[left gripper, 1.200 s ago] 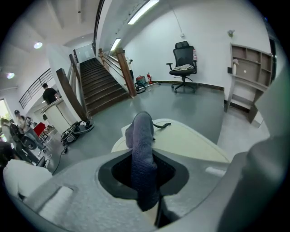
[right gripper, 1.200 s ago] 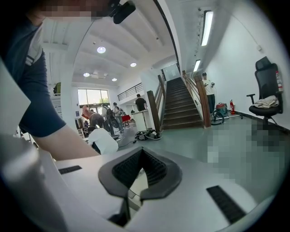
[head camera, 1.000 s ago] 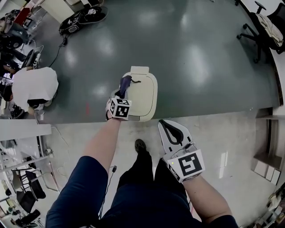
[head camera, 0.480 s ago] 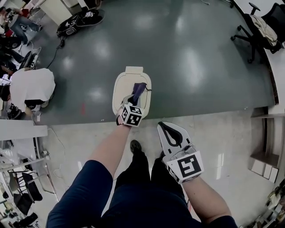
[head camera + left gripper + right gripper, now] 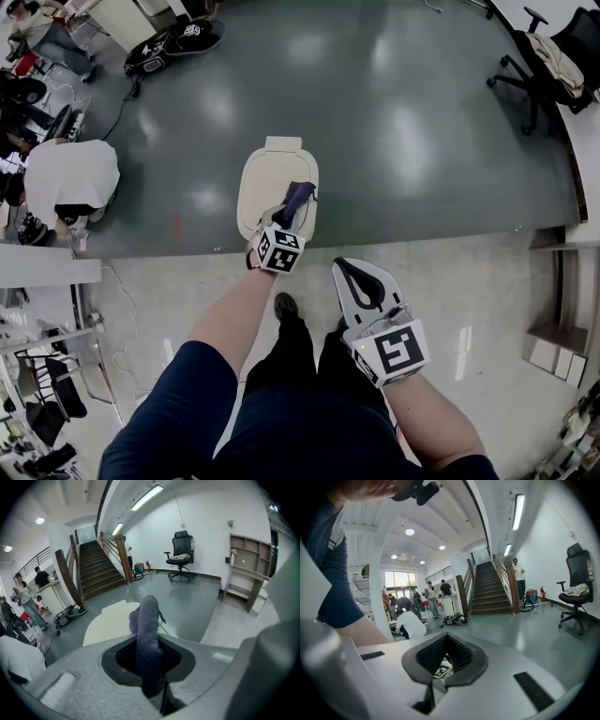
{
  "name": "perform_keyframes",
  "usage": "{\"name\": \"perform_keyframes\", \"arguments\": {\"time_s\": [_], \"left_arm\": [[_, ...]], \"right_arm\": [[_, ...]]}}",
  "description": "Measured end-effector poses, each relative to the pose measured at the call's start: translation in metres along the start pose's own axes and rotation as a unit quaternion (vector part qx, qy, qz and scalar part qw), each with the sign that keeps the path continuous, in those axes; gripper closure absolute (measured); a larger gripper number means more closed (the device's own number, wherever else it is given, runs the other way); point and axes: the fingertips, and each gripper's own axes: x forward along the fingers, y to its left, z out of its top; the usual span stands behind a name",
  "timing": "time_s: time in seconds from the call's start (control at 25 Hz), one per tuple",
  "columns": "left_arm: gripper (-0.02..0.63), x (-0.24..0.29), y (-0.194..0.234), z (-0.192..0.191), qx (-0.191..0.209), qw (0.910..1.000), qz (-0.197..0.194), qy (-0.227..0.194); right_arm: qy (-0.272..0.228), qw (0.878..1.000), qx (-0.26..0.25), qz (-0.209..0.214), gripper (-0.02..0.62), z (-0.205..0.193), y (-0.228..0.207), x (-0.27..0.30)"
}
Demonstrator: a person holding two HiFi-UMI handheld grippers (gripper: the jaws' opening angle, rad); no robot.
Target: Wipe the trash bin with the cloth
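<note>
Two grippers are showing in the head view. The left gripper (image 5: 289,220) is reaching over the bin (image 5: 265,183), which is standing on the dark floor at 12 o'clock from the person's feet. It is pinching a dark purple cloth (image 5: 298,197) over the 4 o'clock part of the cream lid. Whether the cloth is touching the lid cannot be told here. The right gripper (image 5: 354,272) is hanging at 4 o'clock from the left one, well apart from the bin, over the pale floor.

In the left gripper view, the jaws are clamping the cloth, which is sticking out past them toward 12 o'clock. The lid is lying just behind it, toward 10 o'clock. Stairs (image 5: 96,573) are rising at 11 o'clock and a chair (image 5: 182,555) is standing at 1 o'clock.

In the right gripper view, the jaws are pressing together with nothing between them.
</note>
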Motion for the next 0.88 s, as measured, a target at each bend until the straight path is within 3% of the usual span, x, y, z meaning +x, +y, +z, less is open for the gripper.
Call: {"name": "perform_keyframes", "arguments": {"time_s": [0.44, 0.88], "left_arm": [[0.554, -0.040, 0.087, -0.077, -0.073, 0.9928, 0.084, 0.043], [0.554, -0.038, 0.006, -0.060, -0.089, 0.9942, 0.048, 0.037]], "right_arm": [[0.009, 0.999, -0.011, 0.034, 0.591, 0.003, 0.027, 0.015], [0.000, 0.999, -0.021, 0.044, 0.591, 0.017, 0.029, 0.005]]}}
